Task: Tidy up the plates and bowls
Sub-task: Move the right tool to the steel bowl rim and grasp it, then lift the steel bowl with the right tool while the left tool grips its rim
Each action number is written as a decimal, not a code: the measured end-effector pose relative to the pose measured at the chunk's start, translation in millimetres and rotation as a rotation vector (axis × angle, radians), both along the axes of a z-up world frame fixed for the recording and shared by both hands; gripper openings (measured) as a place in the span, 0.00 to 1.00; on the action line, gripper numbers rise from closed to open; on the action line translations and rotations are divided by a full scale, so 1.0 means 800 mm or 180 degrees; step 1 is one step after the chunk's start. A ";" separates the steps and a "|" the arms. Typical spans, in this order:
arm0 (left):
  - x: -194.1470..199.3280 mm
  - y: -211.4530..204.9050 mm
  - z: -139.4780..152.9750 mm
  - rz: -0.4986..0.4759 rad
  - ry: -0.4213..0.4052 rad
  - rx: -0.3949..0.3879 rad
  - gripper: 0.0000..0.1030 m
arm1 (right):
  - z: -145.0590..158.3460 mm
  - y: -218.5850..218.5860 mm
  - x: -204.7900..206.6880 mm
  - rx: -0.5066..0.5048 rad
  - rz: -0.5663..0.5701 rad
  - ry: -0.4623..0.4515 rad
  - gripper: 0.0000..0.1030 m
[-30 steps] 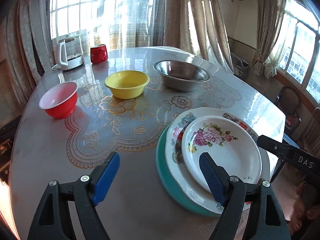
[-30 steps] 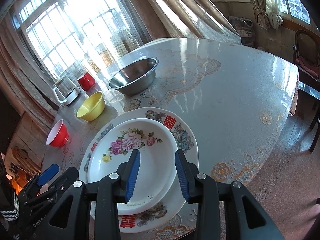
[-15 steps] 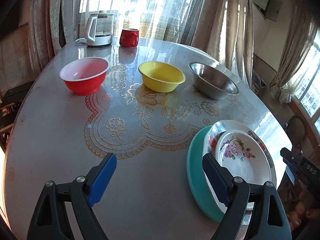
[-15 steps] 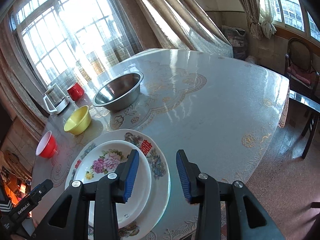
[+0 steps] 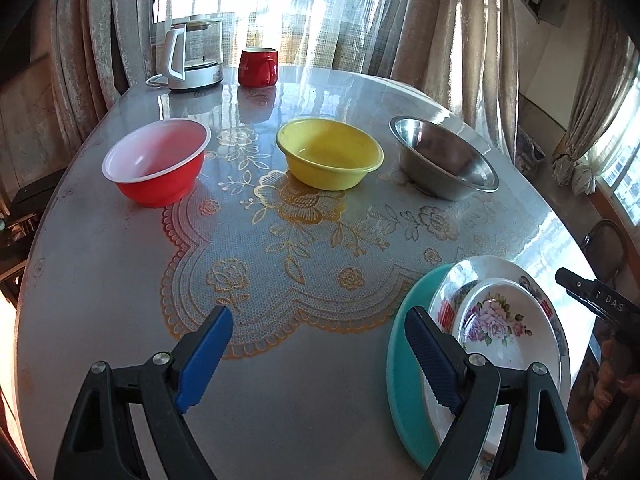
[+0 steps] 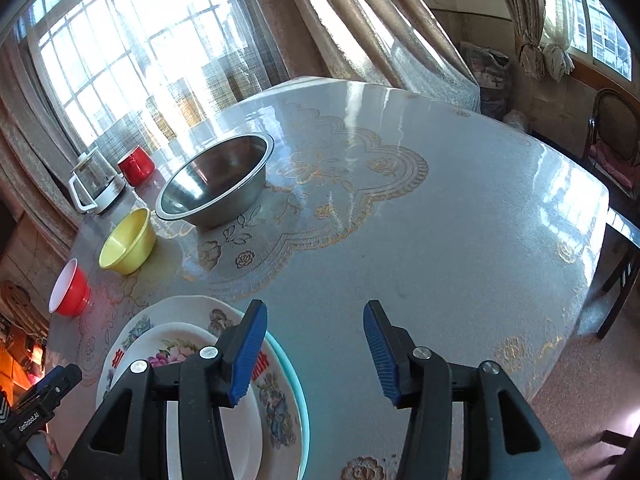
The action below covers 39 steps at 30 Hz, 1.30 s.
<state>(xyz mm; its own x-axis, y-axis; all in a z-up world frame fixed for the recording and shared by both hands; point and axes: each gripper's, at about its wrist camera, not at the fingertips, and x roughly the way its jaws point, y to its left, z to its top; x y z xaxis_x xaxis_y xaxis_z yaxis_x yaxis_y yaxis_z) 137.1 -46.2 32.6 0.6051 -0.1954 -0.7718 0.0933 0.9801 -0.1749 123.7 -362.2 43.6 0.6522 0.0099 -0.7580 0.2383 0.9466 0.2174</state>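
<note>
Three plates are stacked at the table's near edge: a small floral plate (image 5: pixel 504 332) on a larger patterned plate (image 5: pixel 452 300) on a teal plate (image 5: pixel 404 352). The stack also shows in the right wrist view (image 6: pixel 276 400). A red bowl (image 5: pixel 158 168), a yellow bowl (image 5: pixel 328 154) and a steel bowl (image 5: pixel 444 158) stand in a row across the table. My left gripper (image 5: pixel 320 360) is open and empty over the table, left of the stack. My right gripper (image 6: pixel 316 352) is open and empty just right of the stack.
A glass kettle (image 5: pixel 192 56) and a red mug (image 5: pixel 258 66) stand at the far edge by the curtains. The round table (image 6: pixel 460 208) has a lace-patterned cover. A chair (image 6: pixel 612 136) stands at the right beyond the table.
Both grippers have drawn back from the plate stack. The left view swung left toward the bowls. The right gripper moved right off the plates and opened wider.
</note>
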 end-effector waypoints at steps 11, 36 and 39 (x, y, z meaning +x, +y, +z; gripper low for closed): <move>0.057 -0.022 0.013 -0.0037 0.0023 0.0056 0.86 | 0.010 -0.025 0.117 0.0341 0.0417 -0.0011 0.59; 0.175 -0.126 0.034 -0.0496 -0.0029 0.0106 0.87 | -0.050 -0.039 0.233 0.1155 0.0656 0.0282 0.24; 0.193 -0.138 0.032 -0.0461 0.0013 0.0086 0.87 | -0.047 -0.040 0.219 0.1024 0.0727 0.0222 0.23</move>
<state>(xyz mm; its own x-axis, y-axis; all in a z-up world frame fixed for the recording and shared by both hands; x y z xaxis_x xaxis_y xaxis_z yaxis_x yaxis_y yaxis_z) 291.1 -156.3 58.2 0.5689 -0.2596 -0.7804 0.2335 0.9608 -0.1494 299.1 -394.0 5.9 0.5529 0.3927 -0.7349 0.0541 0.8632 0.5020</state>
